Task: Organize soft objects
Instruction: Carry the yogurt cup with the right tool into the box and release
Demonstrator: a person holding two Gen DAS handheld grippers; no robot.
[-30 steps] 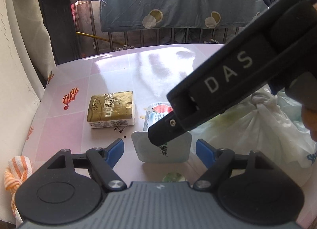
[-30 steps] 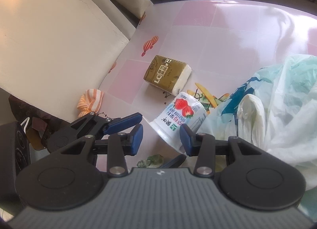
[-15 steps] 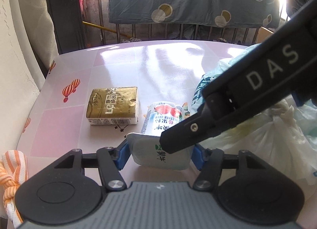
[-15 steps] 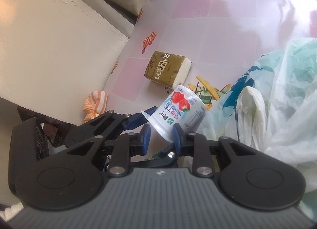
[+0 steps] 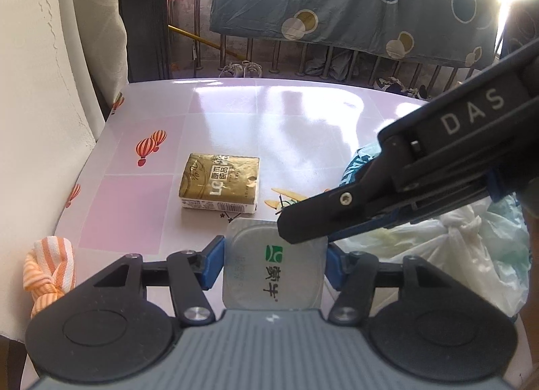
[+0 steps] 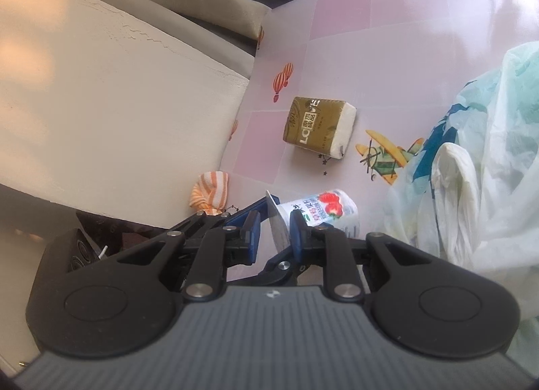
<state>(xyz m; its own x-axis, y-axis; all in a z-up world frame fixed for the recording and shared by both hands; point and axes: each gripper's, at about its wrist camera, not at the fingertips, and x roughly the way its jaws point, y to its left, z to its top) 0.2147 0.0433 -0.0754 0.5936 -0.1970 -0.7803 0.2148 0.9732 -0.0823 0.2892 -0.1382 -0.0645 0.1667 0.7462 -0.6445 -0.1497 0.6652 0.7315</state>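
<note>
We saw the strawberry yogurt cup (image 5: 274, 270) caught between two grippers at the bottom centre of the left wrist frame, its foil lid facing the lens. A second earlier the cup had lain on the pink tiled surface (image 5: 235, 113) with the left gripper (image 5: 273, 267) spread wide on either side of it. Now that gripper's blue pads (image 5: 212, 263) were closing against the cup's rim, and the cup looked lifted clear of the surface.

In the right wrist frame, the right gripper (image 6: 272, 233) had come nearly together at lower centre, pinching the lid's edge (image 6: 278, 228) where a second before its pads stood apart around the cup's mouth. The cup body, strawberries showing, pointed towards the right of that frame.

The gold tissue pack (image 5: 220, 184) sat untouched at the centre of the left wrist frame. An orange-striped cloth (image 5: 49, 270) hung at the lower left edge, and crumpled plastic bags (image 5: 471, 248) filled the lower right.

We judged that the cup had passed from lying loose to being held by both hands, so it was ready to be carried, perhaps towards the bags. The thin lid edge looked a weak hold, and the cup's soft wall might buckle under further squeezing.
</note>
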